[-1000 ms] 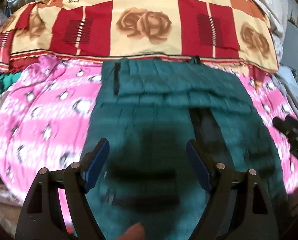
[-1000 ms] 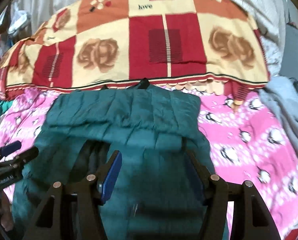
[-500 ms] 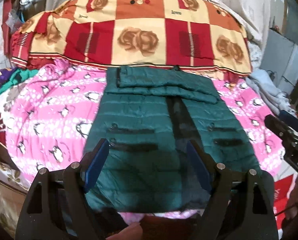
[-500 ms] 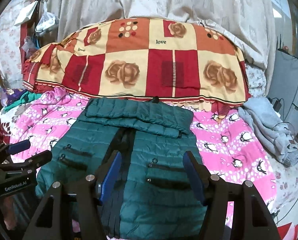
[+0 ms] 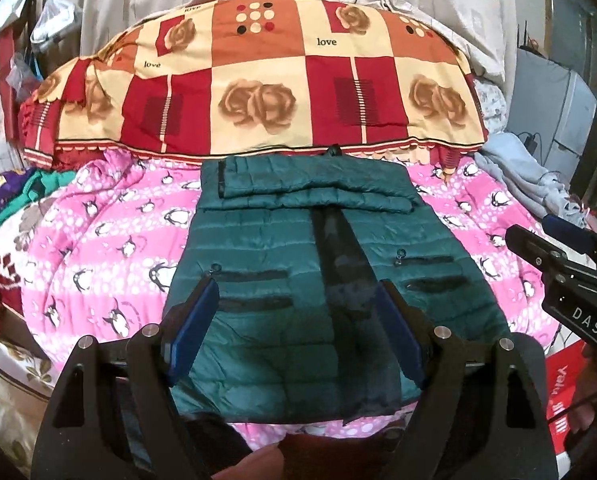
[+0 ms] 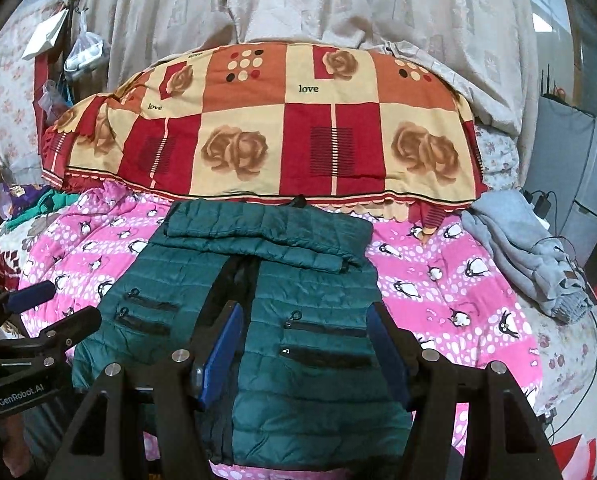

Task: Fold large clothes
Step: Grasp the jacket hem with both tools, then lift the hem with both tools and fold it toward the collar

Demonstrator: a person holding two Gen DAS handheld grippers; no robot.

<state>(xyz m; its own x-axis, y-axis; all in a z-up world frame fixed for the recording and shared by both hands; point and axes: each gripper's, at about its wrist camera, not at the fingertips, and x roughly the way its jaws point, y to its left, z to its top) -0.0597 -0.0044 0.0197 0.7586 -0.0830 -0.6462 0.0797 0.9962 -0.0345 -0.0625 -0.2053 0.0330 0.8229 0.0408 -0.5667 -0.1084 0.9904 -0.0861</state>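
Garment: a dark green quilted puffer jacket (image 5: pixel 314 280) lies front-up in the centre of both frames on a pink penguin-print bed sheet (image 5: pixel 110 248). Its sleeves are folded flat across the chest at the upper edge, and its hem is towards the bottom of the frame.
Left gripper (image 5: pixel 298 328): at the lower centre of its own view, above the hem. The jaws are spread, nothing is between the blue pads, and they are clear of the fabric.
Right gripper (image 6: pixel 304 344): at the lower centre of its view. The jaws are likewise released and empty.
Why so: with the sleeves tucked in, both tools hang by the hem, probably ready to lift it for the next fold.
Background: a red-and-cream rose-patterned quilt (image 6: pixel 266 136) borders the collar, and a grey sweatshirt (image 6: pixel 526 248) lies at the right.
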